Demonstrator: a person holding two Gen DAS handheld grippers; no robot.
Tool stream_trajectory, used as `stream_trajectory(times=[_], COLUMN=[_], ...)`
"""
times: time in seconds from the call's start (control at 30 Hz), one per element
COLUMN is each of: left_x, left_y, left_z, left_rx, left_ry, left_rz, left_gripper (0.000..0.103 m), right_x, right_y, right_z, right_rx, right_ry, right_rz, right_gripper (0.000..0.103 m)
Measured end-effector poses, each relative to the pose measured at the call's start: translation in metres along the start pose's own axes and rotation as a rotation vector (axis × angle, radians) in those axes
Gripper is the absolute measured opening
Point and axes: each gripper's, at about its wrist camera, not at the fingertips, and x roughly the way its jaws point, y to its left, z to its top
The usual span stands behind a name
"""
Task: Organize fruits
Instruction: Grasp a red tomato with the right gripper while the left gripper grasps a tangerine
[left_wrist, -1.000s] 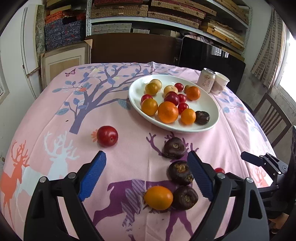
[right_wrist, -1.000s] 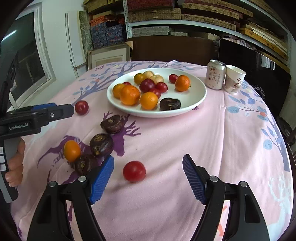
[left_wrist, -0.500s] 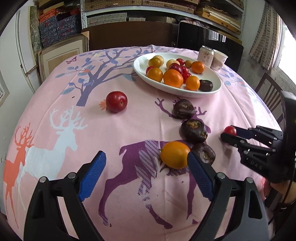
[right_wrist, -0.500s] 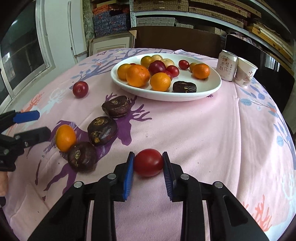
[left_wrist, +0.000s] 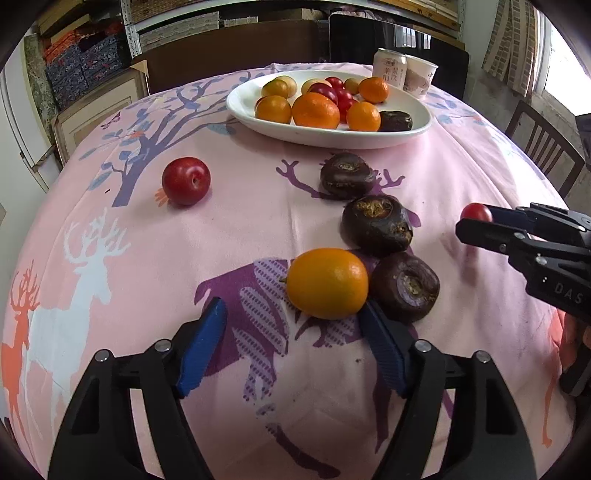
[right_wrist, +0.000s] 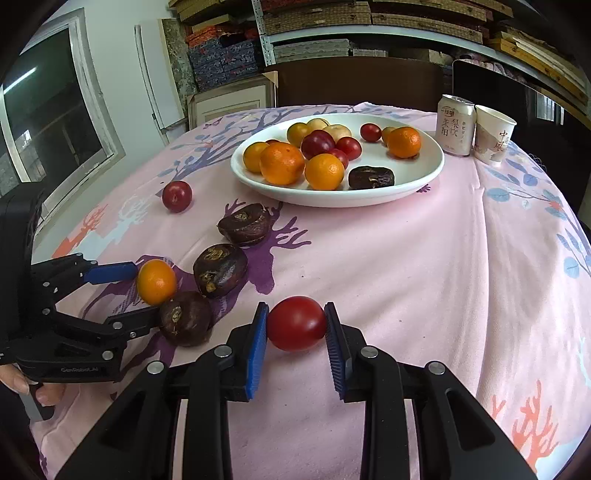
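My right gripper (right_wrist: 296, 325), angled down at the tablecloth (right_wrist: 388, 258), clamps a red tomato (right_wrist: 296, 323); my left gripper (left_wrist: 291, 325), also tilted downward, is closing around the loose orange (left_wrist: 327, 283)

Your left wrist camera looks steeply down, close over the pink tablecloth (left_wrist: 258, 229), with the white plate (left_wrist: 332, 138) at upper centre. Your right wrist camera faces the same plate (right_wrist: 424, 177) from lower and further right. Both views share the loose orange (left_wrist: 327, 282) (right_wrist: 156, 281).
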Motion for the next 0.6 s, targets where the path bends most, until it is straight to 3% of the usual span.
stream_trajectory(times=[0.13,0.27,0.4,0.47,0.5,0.53,0.57,0.6], left_x=[0.004,0.004,0.004,0.005,0.005,0.006,0.006,0.006], left_y=[-0.002,-0.005,-0.004,-0.002,-0.001,-0.001,-0.001,-0.001], left_z=[0.008,0.010,0.011,0.013,0.013,0.013,0.013,0.013], left_rx=[0.007,0.025,0.026,0.005,0.001,0.003,0.005,0.011], left_ry=[-0.012,-0.041,-0.047,-0.037,-0.034,-0.034,-0.039,-0.053], left_rz=[-0.024,-0.035,-0.032,-0.042,-0.042,-0.024,0.014,0.045], left_gripper=[0.062,0.040,0.037,0.038,0.043,0.051,0.068,0.070], right_x=[0.000,0.000,-0.001,-0.001,-0.002,-0.002,-0.002,-0.002], right_y=[-0.001,-0.001,-0.001,-0.001,-0.001,-0.001,-0.001,-0.001], right_z=[0.000,0.000,0.000,0.000,0.000,0.000,0.000,0.000], right_rx=[0.001,0.001,0.000,0.001,0.001,0.001,0.001,0.001], right_ry=[-0.001,0.001,-0.004,-0.005,-0.006,-0.007,-0.007,-0.007], right_rz=[0.007,0.011,0.009,0.007,0.005,0.006,0.008,0.008], right_gripper=[0.031,0.031,0.031,0.031,0.031,0.031,0.031,0.031])
